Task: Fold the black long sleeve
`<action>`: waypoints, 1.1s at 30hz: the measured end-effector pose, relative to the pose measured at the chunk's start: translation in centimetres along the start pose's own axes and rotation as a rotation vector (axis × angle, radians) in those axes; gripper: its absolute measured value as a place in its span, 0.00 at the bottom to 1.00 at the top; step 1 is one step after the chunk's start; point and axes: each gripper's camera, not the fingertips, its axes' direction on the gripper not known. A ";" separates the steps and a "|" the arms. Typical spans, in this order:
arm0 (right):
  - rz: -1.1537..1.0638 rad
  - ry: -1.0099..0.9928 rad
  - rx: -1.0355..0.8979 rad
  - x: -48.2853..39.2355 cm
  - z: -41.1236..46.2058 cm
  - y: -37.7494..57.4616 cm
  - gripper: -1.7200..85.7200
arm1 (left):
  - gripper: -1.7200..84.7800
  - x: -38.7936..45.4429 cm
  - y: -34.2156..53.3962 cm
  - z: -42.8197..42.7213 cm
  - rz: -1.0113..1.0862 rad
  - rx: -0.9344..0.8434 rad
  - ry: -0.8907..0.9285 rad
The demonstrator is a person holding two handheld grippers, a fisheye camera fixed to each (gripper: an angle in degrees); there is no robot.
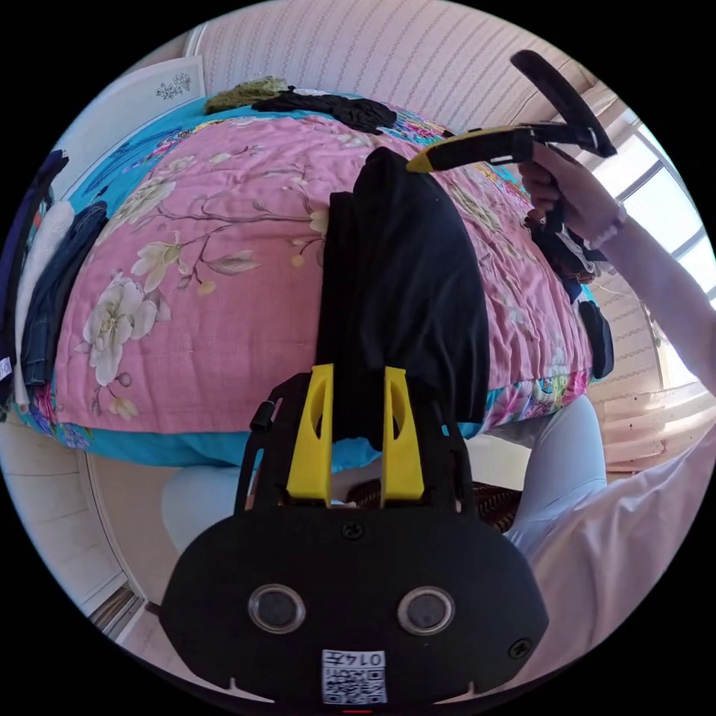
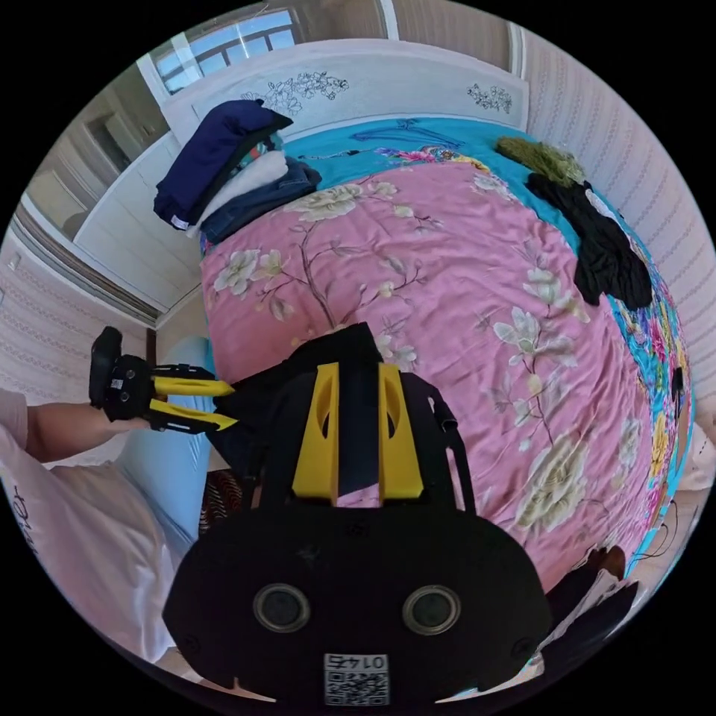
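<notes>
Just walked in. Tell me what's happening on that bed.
A person is folding a black long sleeve on a pink floral bedspread, with a two-jaw gripper in each hand. The left gripper pinches the garment's near end at the bed's edge, and the right gripper holds the other end further onto the bed. The garment hangs between them as a narrow doubled strip, so the fold looks partly done. A stack of folded clothes sits at one corner, and other dark clothes lie along the far side.

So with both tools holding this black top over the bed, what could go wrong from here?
1. The black top is bunched between the left tool and right tool, so it may fold unevenly.
2. Its lower end hangs past the pink quilt edge and could drag off.
</notes>
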 end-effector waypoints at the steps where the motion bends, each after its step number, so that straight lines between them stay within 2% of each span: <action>1: -0.001 -0.009 -0.056 0.3 2.4 -2.1 0.13 | 0.13 -0.6 0.0 -0.1 0.005 -0.003 0.009; 6: 0.009 -0.078 -0.232 1.6 10.9 -8.1 0.17 | 0.11 -3.2 0.4 -2.1 -0.037 0.002 0.084; 9: 0.020 -0.151 -0.267 2.1 13.5 -10.1 0.18 | 0.11 -4.3 1.0 -4.5 -0.074 0.025 0.132; 13: -0.064 -0.222 -0.268 1.6 15.2 -11.6 0.18 | 0.14 -5.3 2.6 -7.3 -0.092 0.087 0.110; 17: -0.069 -0.236 -0.274 0.9 17.0 -12.6 0.17 | 0.15 -5.6 3.1 -6.2 -0.084 -0.008 0.066; 19: -0.111 -0.242 -0.273 -0.3 17.4 -13.1 0.13 | 0.16 -5.6 2.5 -6.4 -0.091 -0.050 0.040; 22: -0.156 -0.200 -0.254 -1.9 16.9 -13.2 0.10 | 0.14 -5.7 3.1 -7.3 -0.086 -0.044 0.037; 26: -0.167 -0.217 -0.168 -2.9 14.2 -12.4 0.07 | 0.04 -5.3 4.3 -9.8 -0.059 -0.003 0.073; 33: -0.162 -0.217 0.076 -5.7 5.4 -6.8 0.05 | 0.01 -3.3 7.7 -17.8 0.025 0.152 0.113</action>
